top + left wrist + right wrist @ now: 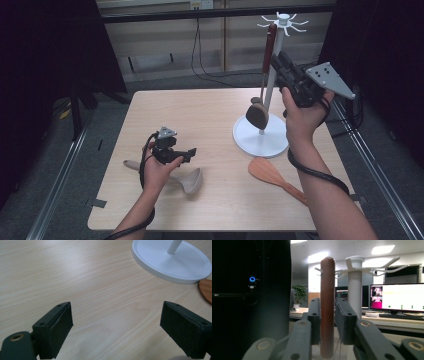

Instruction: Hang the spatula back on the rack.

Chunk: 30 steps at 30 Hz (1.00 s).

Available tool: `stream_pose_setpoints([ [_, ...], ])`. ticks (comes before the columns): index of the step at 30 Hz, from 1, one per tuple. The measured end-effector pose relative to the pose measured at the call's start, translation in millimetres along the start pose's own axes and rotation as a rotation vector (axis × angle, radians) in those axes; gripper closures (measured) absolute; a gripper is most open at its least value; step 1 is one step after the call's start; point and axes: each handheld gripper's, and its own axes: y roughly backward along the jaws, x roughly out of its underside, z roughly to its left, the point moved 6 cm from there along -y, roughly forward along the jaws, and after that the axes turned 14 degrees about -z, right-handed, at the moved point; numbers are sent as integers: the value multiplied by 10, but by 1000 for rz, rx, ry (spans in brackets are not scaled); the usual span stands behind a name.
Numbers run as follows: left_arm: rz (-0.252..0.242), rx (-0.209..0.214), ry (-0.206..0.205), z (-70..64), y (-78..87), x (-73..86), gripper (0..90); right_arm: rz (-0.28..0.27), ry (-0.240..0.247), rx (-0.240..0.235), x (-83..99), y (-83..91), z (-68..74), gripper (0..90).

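Right gripper (281,61) is raised beside the top of the white utensil stand (261,137). In the right gripper view its jaws bracket the brown handle of a hanging utensil (327,305). The left jaw looks pressed to the handle; a thin gap shows at the right jaw, so firm grip or not: cannot tell. The utensil (267,60) hangs upright along the stand's pole, its dark head low over the round white base. The stand's hook arms (372,268) fan out just behind and right of the handle top.

Left gripper (189,154) is low over the table (200,115), jaws wide apart and empty; the left gripper view has bare wood between them. The stand base (172,262) lies ahead and to the right there, with the edge of a wooden spatula (206,290) touching its rim.

Clutter: a grey ladle (190,180) lies on the table under the left hand, partly hidden by it. The wooden spatula (272,176) lies near the base, below the right forearm. Cables trail from both grippers.
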Motion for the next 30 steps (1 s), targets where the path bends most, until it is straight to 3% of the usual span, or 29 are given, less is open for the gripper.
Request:
stream_pose_setpoints([
  [13,4,-2,-2,-21,-7,17,109,64,-3,-98,137,242,107,502],
  [16,0,-2,1,-26,-7,15,109,85,-11,-117,187,303,134,403],
  [30,1,-11,1,-14,24,36,109,133,-13,-157,349,491,181,245],
])
